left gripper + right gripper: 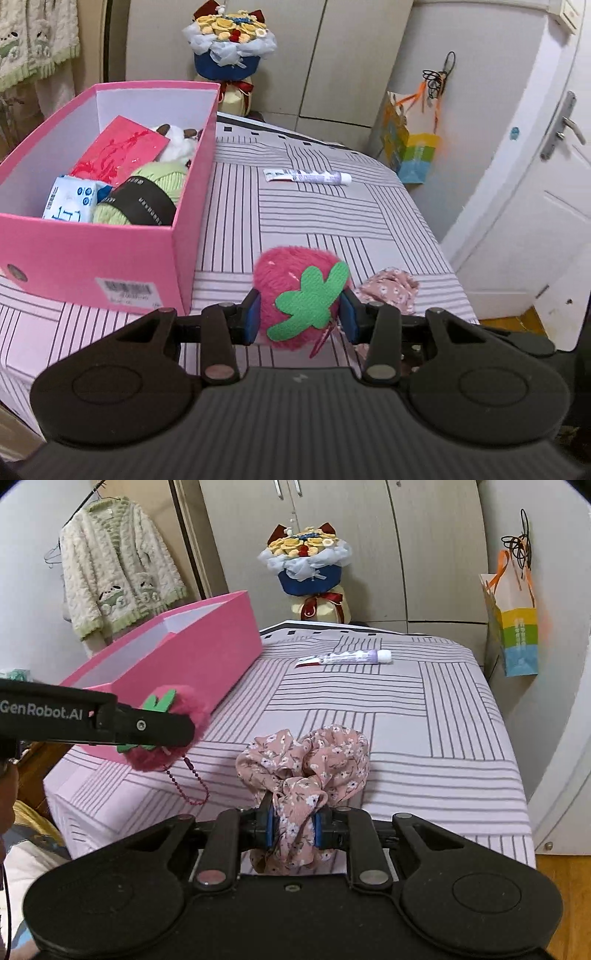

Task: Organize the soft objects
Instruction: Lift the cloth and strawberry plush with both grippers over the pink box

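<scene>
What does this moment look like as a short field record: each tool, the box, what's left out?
left tool: shut on strawberry plush, raised beside the box
right tool: shut on floral scrunchie
box: pink, open, holds green yarn, tissue pack, red card
left out: tube on striped cover

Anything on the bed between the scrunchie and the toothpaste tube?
Nothing: only bare striped sheet between scrunchie and tube, clearest in the right wrist view.

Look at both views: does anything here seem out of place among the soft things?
The toothpaste tube lies alone on the bed; it is no soft toy or cloth like the strawberry and scrunchie being held.
</scene>
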Demonstrator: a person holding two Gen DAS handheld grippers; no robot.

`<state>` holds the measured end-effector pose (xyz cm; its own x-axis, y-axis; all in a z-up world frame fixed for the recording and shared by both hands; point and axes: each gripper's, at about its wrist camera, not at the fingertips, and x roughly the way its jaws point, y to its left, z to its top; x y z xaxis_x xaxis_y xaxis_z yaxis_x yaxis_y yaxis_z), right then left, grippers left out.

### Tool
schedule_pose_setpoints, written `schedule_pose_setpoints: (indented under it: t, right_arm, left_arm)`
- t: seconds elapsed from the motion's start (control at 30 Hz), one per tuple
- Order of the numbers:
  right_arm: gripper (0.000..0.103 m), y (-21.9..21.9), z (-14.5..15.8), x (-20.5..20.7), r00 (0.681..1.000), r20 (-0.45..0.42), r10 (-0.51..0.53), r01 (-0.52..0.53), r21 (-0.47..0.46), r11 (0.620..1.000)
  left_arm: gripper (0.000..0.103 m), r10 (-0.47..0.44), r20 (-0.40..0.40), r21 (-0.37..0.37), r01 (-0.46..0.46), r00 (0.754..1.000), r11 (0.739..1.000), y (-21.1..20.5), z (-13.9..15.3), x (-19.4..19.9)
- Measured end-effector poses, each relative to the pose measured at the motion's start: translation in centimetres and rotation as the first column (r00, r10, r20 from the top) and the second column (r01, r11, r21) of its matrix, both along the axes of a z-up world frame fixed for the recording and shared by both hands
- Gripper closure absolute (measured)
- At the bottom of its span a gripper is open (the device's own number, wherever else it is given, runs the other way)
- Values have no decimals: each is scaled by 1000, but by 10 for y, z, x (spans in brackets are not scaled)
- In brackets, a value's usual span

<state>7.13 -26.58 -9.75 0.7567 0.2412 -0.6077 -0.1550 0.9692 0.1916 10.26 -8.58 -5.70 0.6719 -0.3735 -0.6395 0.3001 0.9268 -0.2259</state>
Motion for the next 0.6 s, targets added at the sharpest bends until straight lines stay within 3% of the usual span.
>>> schedule_pose_setpoints:
  t: [0.33, 0.5, 0.6]
  right_arm:
    - [80, 19, 25, -31, 995, 32, 90, -90, 3, 996]
    - [80, 30, 53, -44, 981, 72, 178, -177, -22, 984]
    - [79, 45, 68, -48, 971, 107, 215, -206, -86, 975]
  left_arm:
    - [62, -60, -50, -54, 57, 997, 997, 36, 11, -22]
    - [62, -51, -15, -78, 50, 999, 996, 60, 23, -37]
    - [62, -43, 14, -90, 44, 999, 995, 75, 31, -43]
